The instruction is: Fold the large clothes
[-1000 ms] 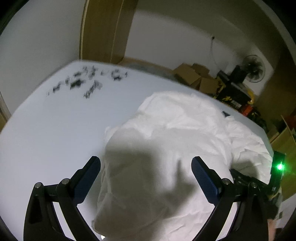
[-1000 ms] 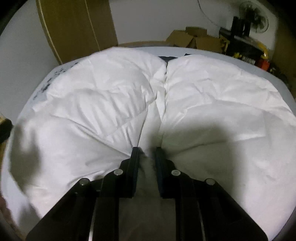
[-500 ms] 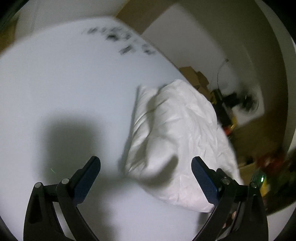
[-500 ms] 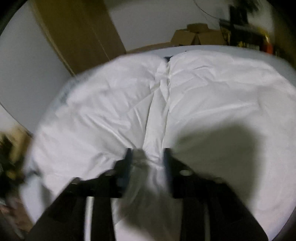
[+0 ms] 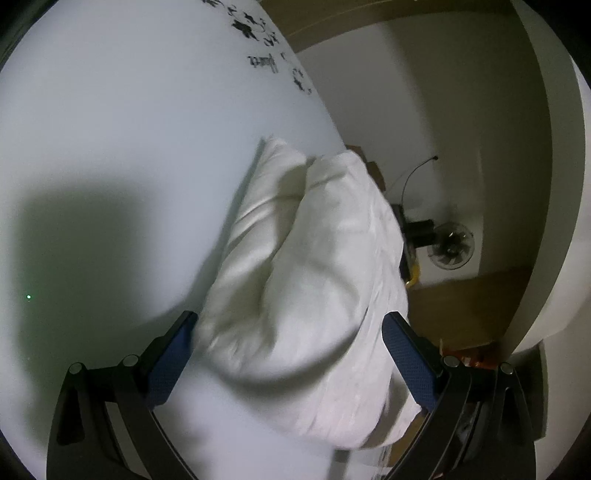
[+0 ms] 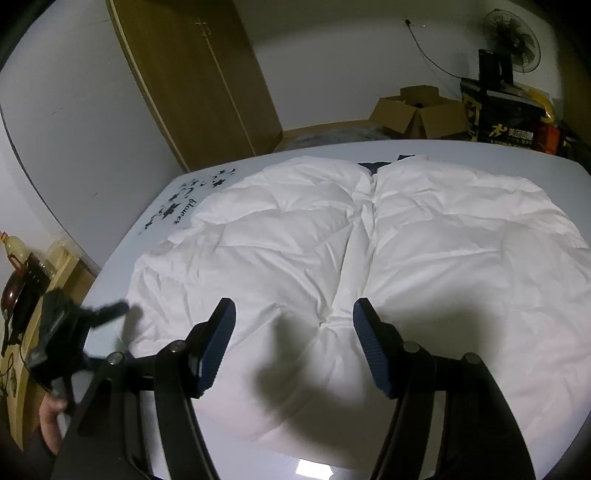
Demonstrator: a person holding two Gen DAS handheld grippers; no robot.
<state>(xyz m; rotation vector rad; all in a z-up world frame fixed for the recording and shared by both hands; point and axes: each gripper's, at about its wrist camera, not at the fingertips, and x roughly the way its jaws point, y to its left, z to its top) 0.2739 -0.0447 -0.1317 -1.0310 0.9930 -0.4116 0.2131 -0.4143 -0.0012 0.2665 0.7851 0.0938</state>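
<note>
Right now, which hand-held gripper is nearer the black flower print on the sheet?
Left. The left hand-held gripper sits at that side of the white jacket, below the flower print; the right hand-held gripper is mid-jacket.

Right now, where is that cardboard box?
In the right wrist view, the open cardboard box sits on the floor beyond the bed's far edge, upper right, beside the black printed bag under the fan.

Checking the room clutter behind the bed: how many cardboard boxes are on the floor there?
2. An open cardboard box sits behind the bed's far edge, a second box directly right of it. More may be hidden behind the black bag.
</note>
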